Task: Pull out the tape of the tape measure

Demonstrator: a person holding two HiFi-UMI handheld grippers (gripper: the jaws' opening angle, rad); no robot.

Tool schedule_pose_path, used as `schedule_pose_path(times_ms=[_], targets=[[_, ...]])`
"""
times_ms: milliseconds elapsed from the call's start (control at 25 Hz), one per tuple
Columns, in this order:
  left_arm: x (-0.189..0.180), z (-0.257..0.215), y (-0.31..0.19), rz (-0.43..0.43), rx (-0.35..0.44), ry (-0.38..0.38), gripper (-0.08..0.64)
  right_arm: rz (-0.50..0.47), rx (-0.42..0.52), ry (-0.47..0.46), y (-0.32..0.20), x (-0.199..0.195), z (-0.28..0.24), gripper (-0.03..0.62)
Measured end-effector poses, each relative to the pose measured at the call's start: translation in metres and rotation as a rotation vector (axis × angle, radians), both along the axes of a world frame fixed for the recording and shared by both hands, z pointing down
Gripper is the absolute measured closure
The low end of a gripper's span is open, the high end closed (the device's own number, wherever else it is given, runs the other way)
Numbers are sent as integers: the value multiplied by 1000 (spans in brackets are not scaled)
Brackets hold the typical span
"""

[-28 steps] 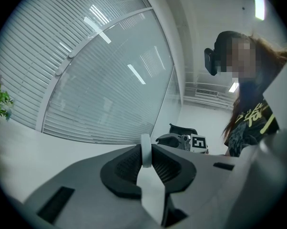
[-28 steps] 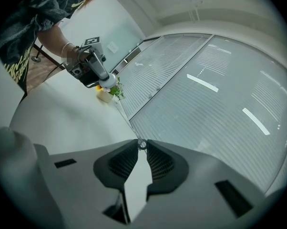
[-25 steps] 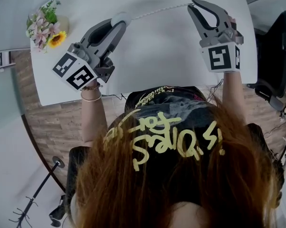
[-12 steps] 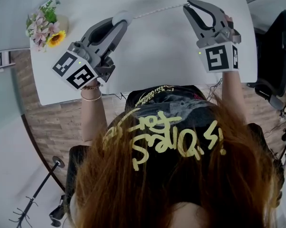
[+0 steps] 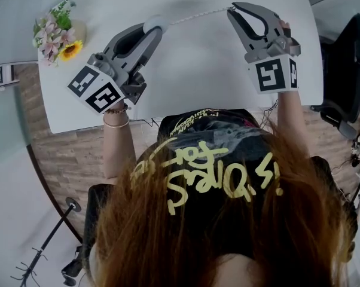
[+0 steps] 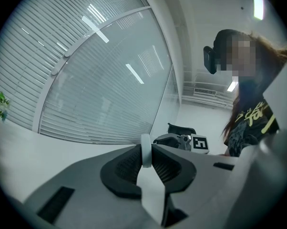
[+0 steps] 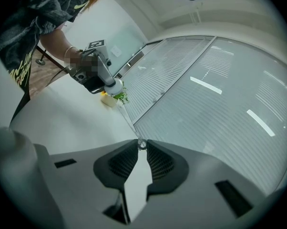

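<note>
- Over the white table [image 5: 186, 76], the head view alone shows the whole tape [image 5: 195, 15]: a nearly straight line running left to right, from the case [image 5: 154, 21] at the left gripper [image 5: 150, 30] to the right gripper [image 5: 231, 9].
- The left gripper view shows its jaws clamped on the case, seen edge-on as a thin white rim.
- The right gripper view shows a ring [image 7: 141, 144] at the tape's end pinched between that gripper's jaws, with flowers [image 7: 119, 97] beyond.

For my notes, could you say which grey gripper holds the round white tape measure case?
The left gripper: its jaws clamp the round white case, whereas the right gripper pinches only the tape's end ring.
</note>
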State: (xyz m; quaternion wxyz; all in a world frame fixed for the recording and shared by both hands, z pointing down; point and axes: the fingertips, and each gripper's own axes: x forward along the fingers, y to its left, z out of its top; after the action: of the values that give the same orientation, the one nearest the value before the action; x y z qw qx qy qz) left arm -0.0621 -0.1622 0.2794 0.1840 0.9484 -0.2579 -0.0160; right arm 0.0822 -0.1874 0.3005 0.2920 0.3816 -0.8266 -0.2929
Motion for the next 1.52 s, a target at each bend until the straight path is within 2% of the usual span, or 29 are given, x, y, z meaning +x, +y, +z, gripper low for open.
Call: schedule_pose_path(times_ms=[1520], targets=[[0, 10, 3, 39, -22, 13, 499, -37, -33, -18, 11, -37, 11, 531]])
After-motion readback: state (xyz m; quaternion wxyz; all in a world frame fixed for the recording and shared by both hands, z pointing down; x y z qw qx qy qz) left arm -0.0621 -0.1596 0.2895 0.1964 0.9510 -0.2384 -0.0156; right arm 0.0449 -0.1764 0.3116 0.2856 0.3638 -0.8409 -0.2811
